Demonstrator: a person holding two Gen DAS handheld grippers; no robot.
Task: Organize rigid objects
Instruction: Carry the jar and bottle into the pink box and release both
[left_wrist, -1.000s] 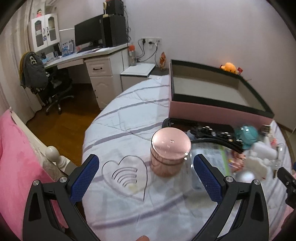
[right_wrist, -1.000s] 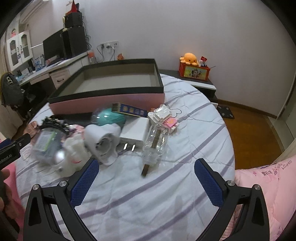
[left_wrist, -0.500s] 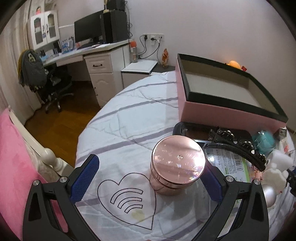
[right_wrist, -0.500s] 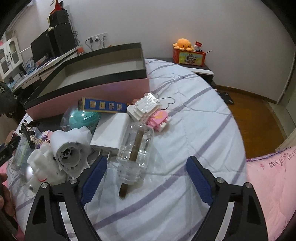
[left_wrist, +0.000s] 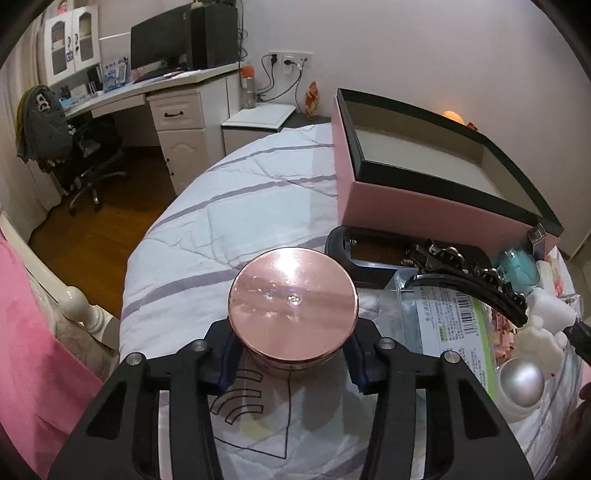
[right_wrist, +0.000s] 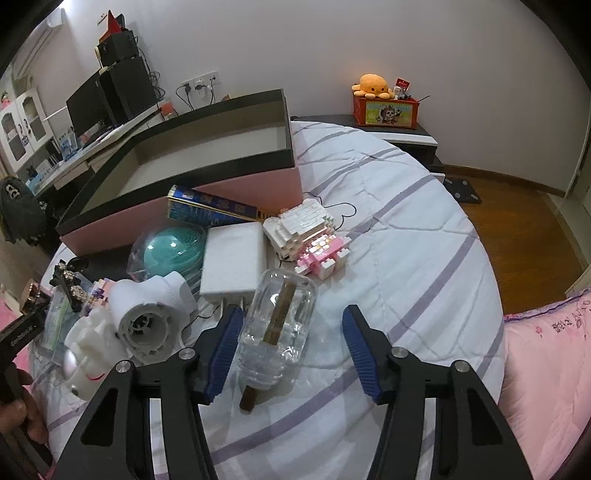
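Note:
My left gripper (left_wrist: 291, 360) is shut on a rose-gold round jar (left_wrist: 292, 306) that stands on the bed beside the pink open box (left_wrist: 436, 214). My right gripper (right_wrist: 291, 350) is open, its left pad beside a clear glass bottle (right_wrist: 280, 325) lying on the bed with a brown stick inside; the right pad is clear of it. The box shows in the right wrist view (right_wrist: 229, 192) behind the pile.
On the bed lie a black hair clip (left_wrist: 476, 288), a clear packet with a barcode (left_wrist: 447, 325), a teal ball (right_wrist: 173, 249), a white charger (right_wrist: 234, 262), a white plastic part (right_wrist: 147, 317), pink-white block toys (right_wrist: 314, 240) and a blue box (right_wrist: 210, 208).
My left gripper moved forward and closed on the rose-gold jar. My right gripper moved in on the glass bottle and its jaws narrowed.

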